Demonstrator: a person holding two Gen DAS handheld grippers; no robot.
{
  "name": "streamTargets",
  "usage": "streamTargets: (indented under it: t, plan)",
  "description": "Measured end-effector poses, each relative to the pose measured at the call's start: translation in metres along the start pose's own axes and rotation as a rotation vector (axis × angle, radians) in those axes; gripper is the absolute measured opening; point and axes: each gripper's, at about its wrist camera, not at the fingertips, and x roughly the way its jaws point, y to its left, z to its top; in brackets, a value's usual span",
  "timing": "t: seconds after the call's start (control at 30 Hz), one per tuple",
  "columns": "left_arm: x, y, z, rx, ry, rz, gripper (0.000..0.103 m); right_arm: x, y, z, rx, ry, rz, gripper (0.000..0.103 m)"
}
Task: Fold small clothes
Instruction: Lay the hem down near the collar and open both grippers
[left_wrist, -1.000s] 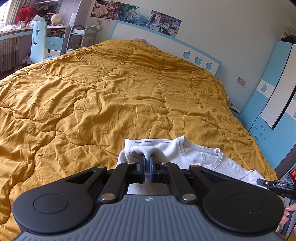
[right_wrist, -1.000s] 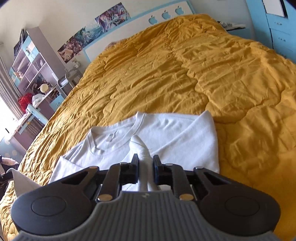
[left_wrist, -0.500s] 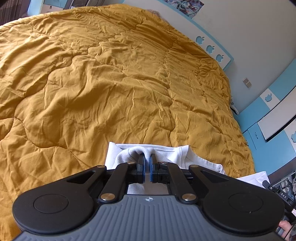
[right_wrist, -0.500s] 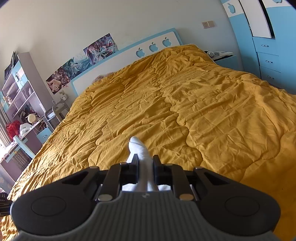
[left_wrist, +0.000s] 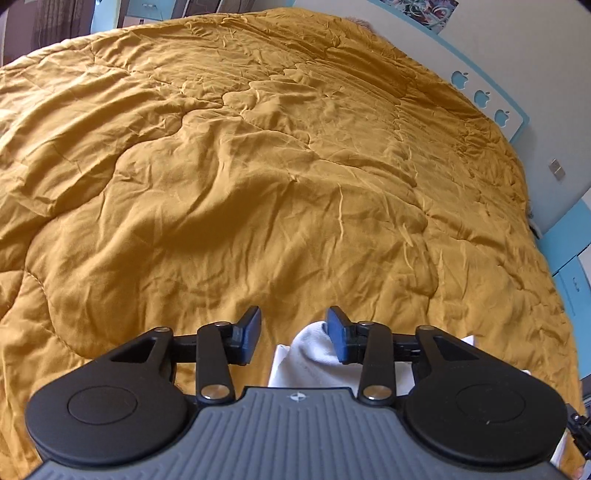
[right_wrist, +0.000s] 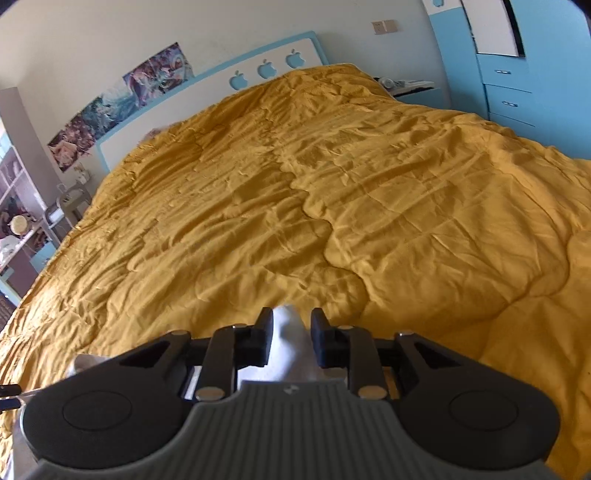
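Observation:
The white shirt (left_wrist: 306, 354) lies on the yellow quilt (left_wrist: 258, 184), mostly hidden under my grippers. In the left wrist view my left gripper (left_wrist: 294, 334) has its jaws opening wide. A bunched white fold rests against the right pad (left_wrist: 338, 338), and the left pad stands clear of it. In the right wrist view my right gripper (right_wrist: 291, 338) has its jaws opening too. A raised fold of the shirt (right_wrist: 290, 343) stands loosely between its pads. A corner of white cloth (right_wrist: 85, 363) shows to its left.
The quilt (right_wrist: 369, 221) covers the whole bed up to a white and blue headboard (right_wrist: 266, 68). A blue wardrobe (right_wrist: 517, 74) and a nightstand (right_wrist: 413, 88) stand on the right. Shelves (right_wrist: 22, 221) line the left wall.
Both grippers carried their white folds forward and down over the shirt, so the collar is now out of sight. Both sets of jaws, shut on cloth before, have parted.

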Motion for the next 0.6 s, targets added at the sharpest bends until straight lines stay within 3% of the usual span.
streamTargets:
  t: [0.07, 0.13, 0.23, 0.4, 0.47, 0.6]
  plan:
    - [-0.008, -0.001, -0.005, 0.042, -0.036, 0.009, 0.052, -0.001, -0.011, -0.002, 0.036, 0.006, -0.067, 0.052]
    - [-0.024, -0.003, -0.01, 0.085, -0.086, 0.015, 0.053, -0.014, -0.021, -0.004, 0.058, -0.023, -0.076, 0.051]
    - [-0.054, -0.011, -0.017, 0.158, -0.106, -0.006, 0.054, -0.046, -0.029, -0.007, 0.063, -0.053, -0.09, 0.059]
    - [-0.135, -0.014, -0.056, 0.242, -0.136, -0.108, 0.062, -0.141, -0.044, -0.026, 0.159, -0.097, 0.066, 0.071]
    - [-0.159, -0.007, -0.076, 0.226, -0.104, -0.152, 0.062, -0.185, -0.051, -0.047, 0.233, -0.084, 0.171, 0.072]
    - [-0.193, 0.013, -0.114, 0.127, -0.041, -0.236, 0.062, -0.231, -0.046, -0.09, 0.299, 0.003, 0.247, 0.073]
